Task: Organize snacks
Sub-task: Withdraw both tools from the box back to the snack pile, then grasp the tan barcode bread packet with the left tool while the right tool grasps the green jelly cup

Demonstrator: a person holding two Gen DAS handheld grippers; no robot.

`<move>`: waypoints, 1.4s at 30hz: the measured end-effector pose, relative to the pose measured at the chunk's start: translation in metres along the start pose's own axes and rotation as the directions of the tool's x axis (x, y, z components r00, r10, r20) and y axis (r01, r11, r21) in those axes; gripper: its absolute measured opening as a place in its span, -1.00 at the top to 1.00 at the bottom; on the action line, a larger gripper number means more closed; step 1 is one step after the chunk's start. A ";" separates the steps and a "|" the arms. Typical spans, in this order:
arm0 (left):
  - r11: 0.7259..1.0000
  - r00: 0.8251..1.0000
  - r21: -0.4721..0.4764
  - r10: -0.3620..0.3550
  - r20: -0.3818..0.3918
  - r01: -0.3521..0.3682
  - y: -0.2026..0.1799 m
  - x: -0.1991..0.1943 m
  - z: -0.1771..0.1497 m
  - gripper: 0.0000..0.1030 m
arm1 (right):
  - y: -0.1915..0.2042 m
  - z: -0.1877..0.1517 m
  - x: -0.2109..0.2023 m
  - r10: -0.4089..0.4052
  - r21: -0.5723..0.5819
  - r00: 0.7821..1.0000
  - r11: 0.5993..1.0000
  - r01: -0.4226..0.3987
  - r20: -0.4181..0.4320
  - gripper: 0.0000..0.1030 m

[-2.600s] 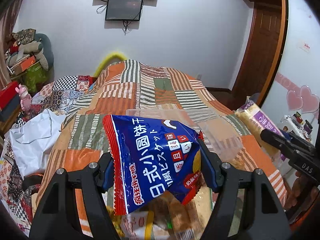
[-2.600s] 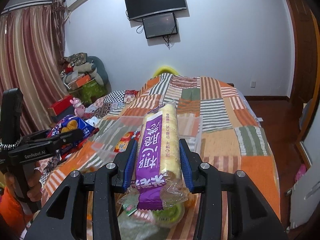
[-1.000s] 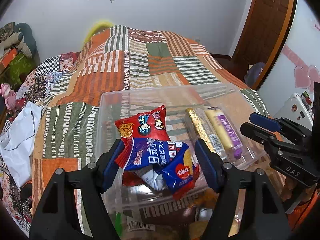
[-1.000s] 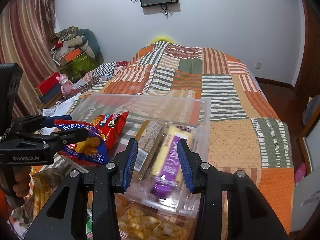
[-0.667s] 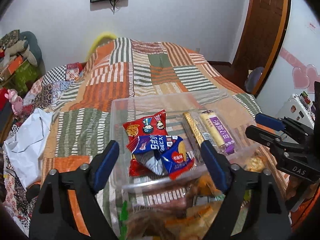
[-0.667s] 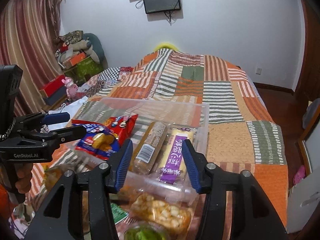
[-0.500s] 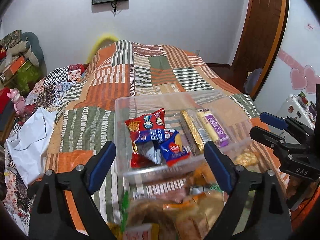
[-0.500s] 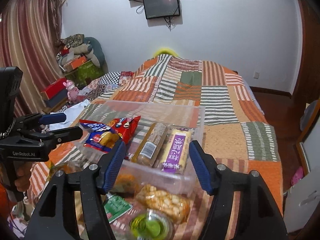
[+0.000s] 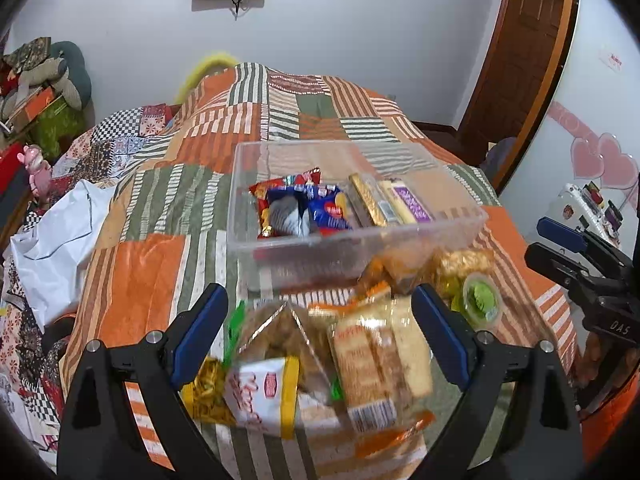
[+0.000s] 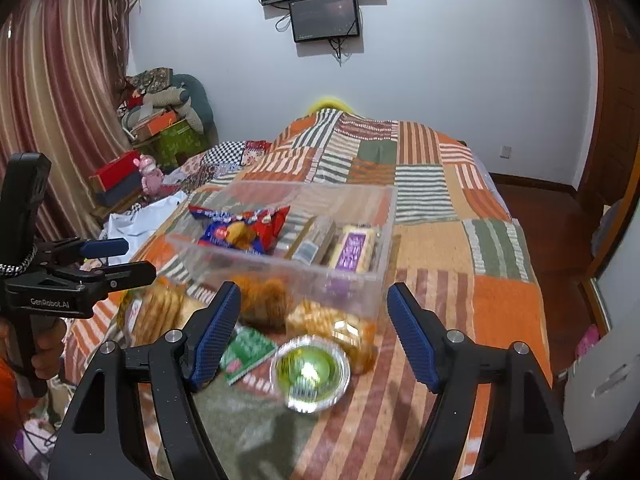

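The clear plastic bin sits on the patchwork bedspread and already holds four snacks: a red packet under a blue biscuit bag, plus a gold-wrapped bar and a purple-labelled cake roll side by side. Just in front of the bin a loose pile waits: a clear cracker pack, a white-and-yellow packet, a green jelly cup and a small green sachet. The task looks partly done. The left gripper stands wide apart and empty; the right gripper is opening, clamping nothing.
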State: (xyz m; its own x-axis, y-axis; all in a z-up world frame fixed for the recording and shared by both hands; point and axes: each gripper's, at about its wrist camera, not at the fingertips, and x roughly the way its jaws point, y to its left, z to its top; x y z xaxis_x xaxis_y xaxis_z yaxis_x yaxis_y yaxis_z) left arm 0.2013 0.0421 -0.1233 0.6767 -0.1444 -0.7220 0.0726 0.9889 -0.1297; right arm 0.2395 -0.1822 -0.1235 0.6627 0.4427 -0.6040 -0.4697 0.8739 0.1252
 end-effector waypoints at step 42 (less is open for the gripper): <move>0.996 0.998 -0.072 -0.056 -0.015 0.055 -0.007 0.013 -0.054 0.35 | 0.001 -0.054 0.048 0.057 0.096 0.984 0.994 -0.041 -0.167 -0.02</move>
State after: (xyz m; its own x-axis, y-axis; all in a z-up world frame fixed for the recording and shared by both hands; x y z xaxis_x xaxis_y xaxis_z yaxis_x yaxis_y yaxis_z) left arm 0.1702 0.0310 -0.1682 0.6605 -0.2002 -0.7237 0.0564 0.9743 -0.2181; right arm 0.2394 -0.1705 -0.1949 0.5283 0.4523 -0.7185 -0.4384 0.8701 0.2253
